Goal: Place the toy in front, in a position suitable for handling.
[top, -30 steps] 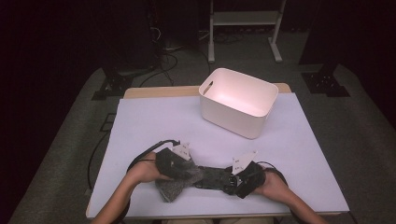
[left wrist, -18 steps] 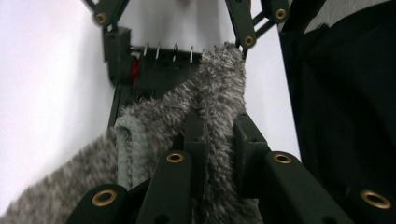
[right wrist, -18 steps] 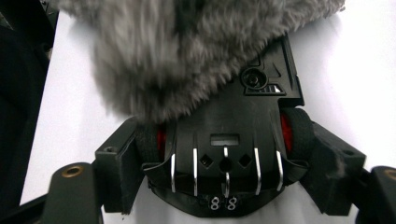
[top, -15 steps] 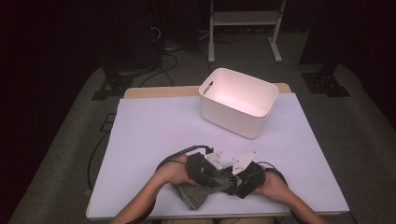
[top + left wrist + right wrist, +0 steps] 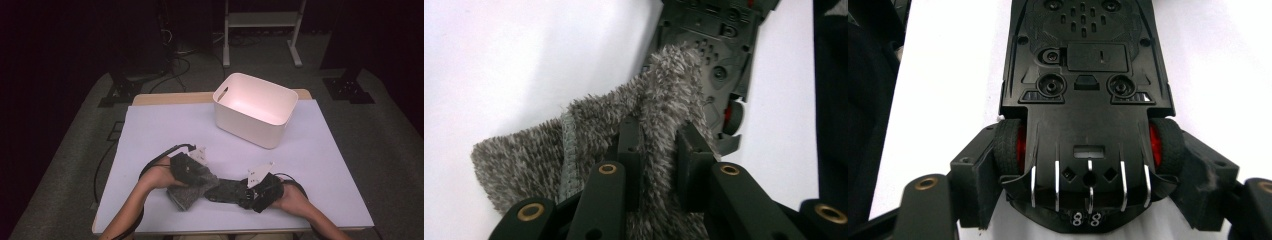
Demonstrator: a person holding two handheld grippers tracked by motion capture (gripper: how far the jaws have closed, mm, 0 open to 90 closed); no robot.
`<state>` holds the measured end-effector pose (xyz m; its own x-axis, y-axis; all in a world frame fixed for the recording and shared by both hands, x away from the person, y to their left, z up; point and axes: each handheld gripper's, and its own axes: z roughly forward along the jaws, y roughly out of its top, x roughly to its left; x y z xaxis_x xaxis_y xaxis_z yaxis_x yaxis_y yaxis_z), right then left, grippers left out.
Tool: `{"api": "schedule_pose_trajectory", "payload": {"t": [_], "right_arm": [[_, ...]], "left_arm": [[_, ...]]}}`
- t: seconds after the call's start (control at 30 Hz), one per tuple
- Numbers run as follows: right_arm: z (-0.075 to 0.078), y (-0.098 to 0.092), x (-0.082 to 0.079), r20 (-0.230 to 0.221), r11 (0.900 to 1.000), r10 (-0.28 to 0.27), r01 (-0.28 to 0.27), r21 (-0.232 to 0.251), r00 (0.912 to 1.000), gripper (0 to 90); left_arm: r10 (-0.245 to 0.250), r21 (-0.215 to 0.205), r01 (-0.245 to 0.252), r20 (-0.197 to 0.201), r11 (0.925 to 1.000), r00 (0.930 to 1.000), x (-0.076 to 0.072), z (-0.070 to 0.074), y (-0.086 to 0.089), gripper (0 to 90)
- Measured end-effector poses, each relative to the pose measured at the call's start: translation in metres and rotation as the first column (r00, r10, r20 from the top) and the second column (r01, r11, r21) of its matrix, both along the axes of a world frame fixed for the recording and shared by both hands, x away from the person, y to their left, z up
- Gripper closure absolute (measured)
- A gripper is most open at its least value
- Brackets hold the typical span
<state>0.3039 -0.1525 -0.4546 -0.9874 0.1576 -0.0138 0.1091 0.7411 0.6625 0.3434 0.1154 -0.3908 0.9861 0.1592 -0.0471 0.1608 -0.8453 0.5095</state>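
Two claws on one job near the table's front edge: wiping the underside of an upturned toy car (image 5: 227,190) with a grey fluffy cloth (image 5: 192,187).

Change: a second ago the left claw (image 5: 202,175) sat out to the left with the cloth, half a second ago it had swept in against the right claw, now it's back out left again. That reads as a wipe stroke along the chassis, so cleaning is mid-way, not finished. Left jaws have just eased open slightly, yet the cloth (image 5: 644,135) is pinched between the pads, still gripped. Right claw (image 5: 257,192) hasn't budged.

View differences:
- Right gripper view: jaws wide, clamped on the car (image 5: 1088,75) across its rear wheels, red hubs and screw holes visible. High view only gives a dark blob there.
- Left gripper view: cloth draped onto the car's chassis (image 5: 719,55), touching it.
- High view: white bin (image 5: 255,107) toward the table's far right, empty, well apart from the work.
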Motion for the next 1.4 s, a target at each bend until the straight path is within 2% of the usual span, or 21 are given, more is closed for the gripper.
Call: {"api": "schedule_pose_trajectory", "payload": {"t": [0.1, 0.2, 0.3, 0.4, 0.5, 0.57, 0.67, 0.77, 0.87, 0.93, 1.0, 1.1, 1.2, 1.3, 1.4], "right_arm": [[0.0, 0.001, 0.001, 0.005, 1.0, 0.008, -0.008, -0.007, 1.0, 23.7], [0.001, 0.002, 0.001, 0.004, 1.0, 0.014, -0.014, -0.018, 0.9999, 23.7], [0.003, 0.004, 0.001, 0.014, 0.999, 0.024, -0.023, -0.034, 0.9996, 23.7], [0.003, 0.004, 0.002, 0.003, 0.999, 0.021, -0.021, -0.031, 0.9998, 23.5], [0.002, 0.001, 0.004, -0.022, 1.0, 0.008, -0.008, -0.004, 0.9997, 22.6], [0.004, -0.002, 0.003, -0.013, 1.0, 0.006, -0.006, -0.002, 0.9999, 21.6], [0.007, -0.009, 0.003, -0.026, 0.999, -0.002, 0.003, 0.032, 0.9997, 22.3], [0.006, -0.01, 0.003, -0.026, 1.0, -0.006, 0.007, 0.029, 0.9996, 22.5], [0.005, -0.008, 0.002, -0.015, 1.0, 0.002, -0.002, 0.015, 0.9999, 22.8], [0.005, -0.008, 0.002, 0.0, 1.0, 0.008, -0.008, 0.019, 1.0, 22.9], [0.007, -0.007, 0.001, 0.032, 1.0, 0.021, -0.022, 0.018, 0.9993, 23.0], [0.007, 0.001, 0.0, 0.029, 0.999, 0.027, -0.028, 0.017, 0.9992, 23.0], [0.007, 0.006, -0.001, 0.034, 0.999, 0.035, -0.035, 0.008, 0.9988, 23.0], [0.006, 0.004, -0.002, 0.042, 0.999, 0.034, -0.035, 0.017, 0.9985, 23.1], [0.007, 0.005, -0.001, 0.039, 0.999, 0.032, -0.033, 0.02, 0.9987, 23.1]], "left_arm": [[-0.012, -0.018, 0.012, 0.007, 0.9998, 0.9999, 0.002, 0.001, -0.006, 76.5], [-0.037, -0.017, 0.037, 0.009, 0.9992, 0.9993, 0.002, 0.001, -0.019, 76.5], [-0.069, -0.035, 0.069, 0.0, 0.997, 0.9976, 0.002, 0.0, -0.037, 76.2], [-0.095, -0.007, 0.095, 0.006, 0.9955, 0.9955, 0.001, -0.004, -0.049, 75.7], [-0.084, 0.001, 0.084, 0.002, 0.9964, 0.9964, 0.001, -0.006, -0.047, 75.7], [-0.079, 0.008, 0.079, -0.007, 0.9968, 0.9968, 0.001, -0.008, -0.041, 75.7], [-0.065, -0.016, 0.064, -0.03, 0.9978, 0.9975, 0.002, -0.012, -0.035, 75.5], [-0.058, -0.033, 0.057, -0.034, 0.9979, 0.9978, 0.002, -0.012, -0.034, 75.4], [-0.067, -0.027, 0.066, -0.024, 0.9974, 0.9975, 0.004, -0.008, -0.039, 75.5], [-0.062, -0.038, 0.061, -0.025, 0.9974, 0.9978, 0.006, -0.006, -0.043, 75.5], [-0.073, -0.044, 0.072, -0.023, 0.9965, 0.9971, 0.007, -0.004, -0.051, 75.6], [-0.103, -0.057, 0.102, -0.022, 0.9932, 0.9945, 0.007, -0.001, -0.064, 75.5], [-0.118, -0.032, 0.118, -0.007, 0.9925, 0.993, 0.004, -0.001, -0.071, 75.5], [-0.105, 0.003, 0.105, 0.001, 0.9944, 0.9944, 0.005, -0.001, -0.065, 75.5], [-0.078, 0.014, 0.078, -0.004, 0.9969, 0.997, 0.007, -0.002, -0.055, 75.4]]}}
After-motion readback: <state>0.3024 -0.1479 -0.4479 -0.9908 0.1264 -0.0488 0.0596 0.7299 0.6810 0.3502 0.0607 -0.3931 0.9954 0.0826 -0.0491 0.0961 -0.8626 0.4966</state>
